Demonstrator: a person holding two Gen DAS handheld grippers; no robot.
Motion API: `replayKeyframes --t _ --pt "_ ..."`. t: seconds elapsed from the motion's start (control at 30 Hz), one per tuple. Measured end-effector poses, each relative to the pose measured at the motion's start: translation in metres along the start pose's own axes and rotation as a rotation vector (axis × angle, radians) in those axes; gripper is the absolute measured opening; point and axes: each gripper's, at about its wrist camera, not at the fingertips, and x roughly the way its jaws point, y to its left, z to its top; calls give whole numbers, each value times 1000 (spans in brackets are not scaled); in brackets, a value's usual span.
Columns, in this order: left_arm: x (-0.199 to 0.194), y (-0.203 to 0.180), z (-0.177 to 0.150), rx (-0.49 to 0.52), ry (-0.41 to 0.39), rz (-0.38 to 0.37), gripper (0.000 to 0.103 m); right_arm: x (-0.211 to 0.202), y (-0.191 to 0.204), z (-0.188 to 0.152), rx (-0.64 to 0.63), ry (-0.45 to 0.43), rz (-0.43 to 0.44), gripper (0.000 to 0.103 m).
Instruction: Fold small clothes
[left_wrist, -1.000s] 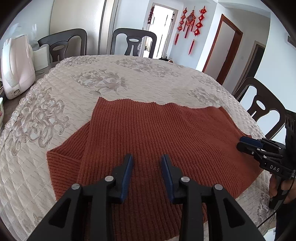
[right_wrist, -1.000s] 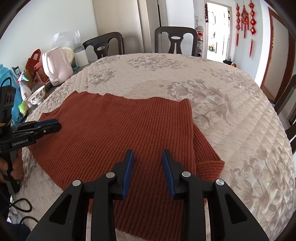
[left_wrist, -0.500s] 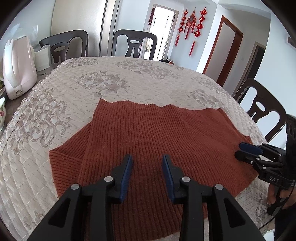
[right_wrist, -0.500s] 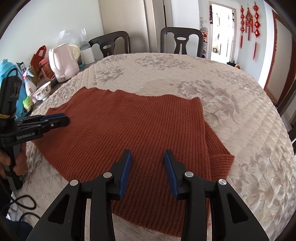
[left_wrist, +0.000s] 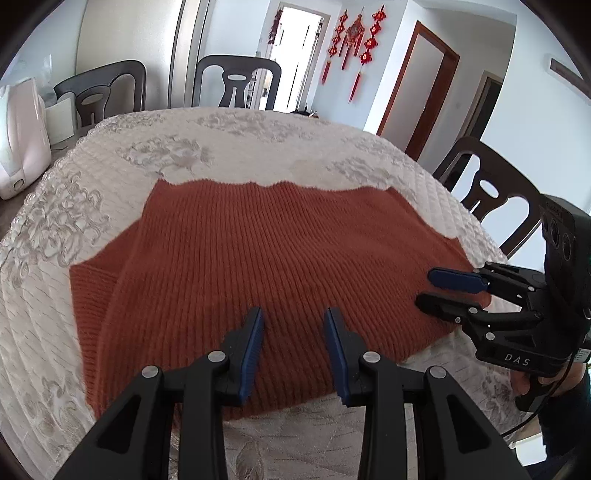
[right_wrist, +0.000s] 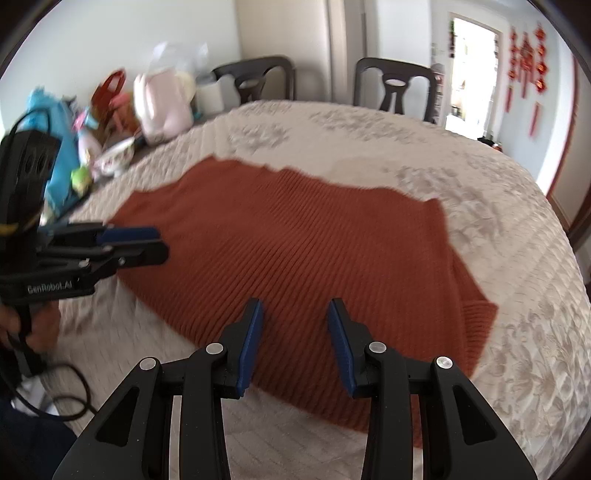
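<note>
Fingers (left_wrist: 255, 332) parted above rust sweater (left_wrist: 258, 258), right view blurred, sleeve tucked under

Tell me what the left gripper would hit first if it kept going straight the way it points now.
Most likely the rust-red knit sweater: the open left gripper aims down across its ribbed middle, nothing between. Height above the fabric is hard to judge. The right gripper sits off to the side.

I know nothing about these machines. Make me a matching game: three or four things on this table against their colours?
Things:
1. sweater
2. kettle
3. tablecloth
4. pads on the left tool

Colours:
A. blue
B. cream with a grey floral pattern
C. rust orange
D. pale pink

Pairs: 1-C, 2-D, 3-B, 4-A
</note>
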Motion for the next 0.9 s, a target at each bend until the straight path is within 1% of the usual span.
replayKeyframes --t 0.27,0.37,0.43,0.47,0.53,0.77,0.9 --pt "-4 -3 0 17 -3 23 36 -5 4 2 -10 -2 -4 38" --pt "-8 3 1 0 -10 34 36 -5 9 2 -27 -5 21 38" --pt "-8 10 2 -18 -12 55 36 1 9 -1 -37 16 12 38" --pt "-9 13 2 -31 -13 61 36 0 9 0 -34 11 18 38" --pt "-11 19 2 -46 -20 70 36 -3 5 2 -20 13 24 38" --pt "-16 35 6 -85 -48 132 36 -6 -18 3 44 2 -35 38" --pt "-19 49 6 -115 -57 161 36 -5 -33 1 98 10 -41 38"
